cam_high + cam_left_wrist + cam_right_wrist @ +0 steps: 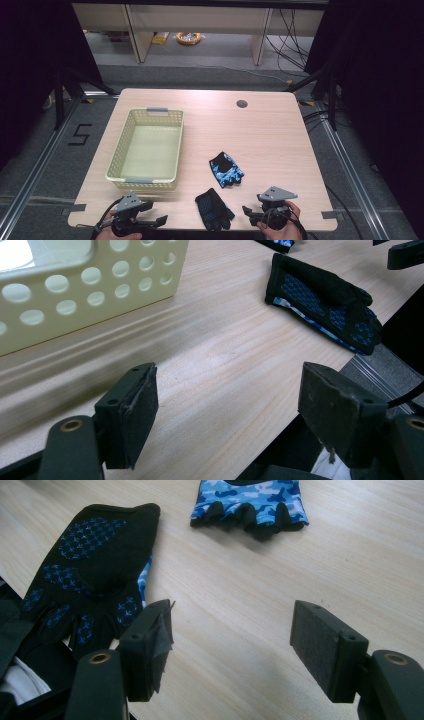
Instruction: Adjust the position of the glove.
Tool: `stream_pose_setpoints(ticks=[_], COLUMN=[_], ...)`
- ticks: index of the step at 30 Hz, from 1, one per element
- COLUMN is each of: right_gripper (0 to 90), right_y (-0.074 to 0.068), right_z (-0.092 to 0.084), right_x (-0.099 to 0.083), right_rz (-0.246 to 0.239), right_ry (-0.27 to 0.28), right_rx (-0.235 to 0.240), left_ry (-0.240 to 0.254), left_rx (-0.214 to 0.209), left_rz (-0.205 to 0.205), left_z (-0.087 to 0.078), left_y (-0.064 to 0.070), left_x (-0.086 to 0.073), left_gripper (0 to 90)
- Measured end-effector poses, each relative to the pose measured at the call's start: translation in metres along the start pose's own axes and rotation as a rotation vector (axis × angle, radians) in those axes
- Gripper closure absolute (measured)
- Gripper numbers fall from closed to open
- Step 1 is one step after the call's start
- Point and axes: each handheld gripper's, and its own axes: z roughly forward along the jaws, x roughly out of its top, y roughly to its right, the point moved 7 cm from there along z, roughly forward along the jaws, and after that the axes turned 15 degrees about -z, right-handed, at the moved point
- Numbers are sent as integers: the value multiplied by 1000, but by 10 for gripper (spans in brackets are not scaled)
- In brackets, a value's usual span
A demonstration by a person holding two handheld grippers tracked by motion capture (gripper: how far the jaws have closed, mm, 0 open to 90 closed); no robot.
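While both grippers sit at the near table edge, left gripper [161,220] and right gripper [246,210] gape, holding nothing. Between them lies a black dotted-palm glove [213,209]; a blue camouflage fingerless glove [226,169] lies beyond.

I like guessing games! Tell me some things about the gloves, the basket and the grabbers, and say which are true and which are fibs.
1. The basket has nothing in it. True.
2. Both gloves lie in the basket. False: the black glove and the blue camouflage glove lie on the table.
3. The left gripper holds a glove. False: its jaws are open with nothing between them.
4. The right gripper is open. True.
5. The black glove lies nearer the person than the blue one. True.
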Motion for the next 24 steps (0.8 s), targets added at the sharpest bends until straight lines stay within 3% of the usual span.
stream_pose_setpoints(ticks=[3, 9, 10, 13, 14, 16, 21, 22, 24], right_gripper=[345, 385, 393, 415, 437, 441, 508, 515, 540], right_y=[-2, -8, -10, -13, -17, -17, -29, -30, -35], right_z=[-1, -1, -1, -2, -2, -1, 3, 5, 5], right_x=[1, 4, 5, 6, 8, 9, 13, 14, 15], right_rz=[20, -4, -11, -4, -11, -19, -49, -70, -56], right_ry=[1, 18, 21, 23, 24, 31, 25, 36, 22], right_rx=[8, 12, 24, 26, 44, 41, 72, 80, 85], left_ry=[0, 1, 4, 12, 16, 26, -2, 1, -4], left_rx=[0, -2, 5, 15, -6, -7, -40, -51, -66], left_rz=[0, 20, 47, 75, 81, 82, 81, 94, 115], left_z=[1, 3, 4, 6, 8, 10, 20, 25, 31], left_y=[0, 5, 8, 11, 15, 17, 28, 33, 39], left_x=[0, 0, 2, 3, 4, 5, 9, 12, 14], left_gripper=[237, 236, 239, 244, 250, 252, 279, 279, 313])
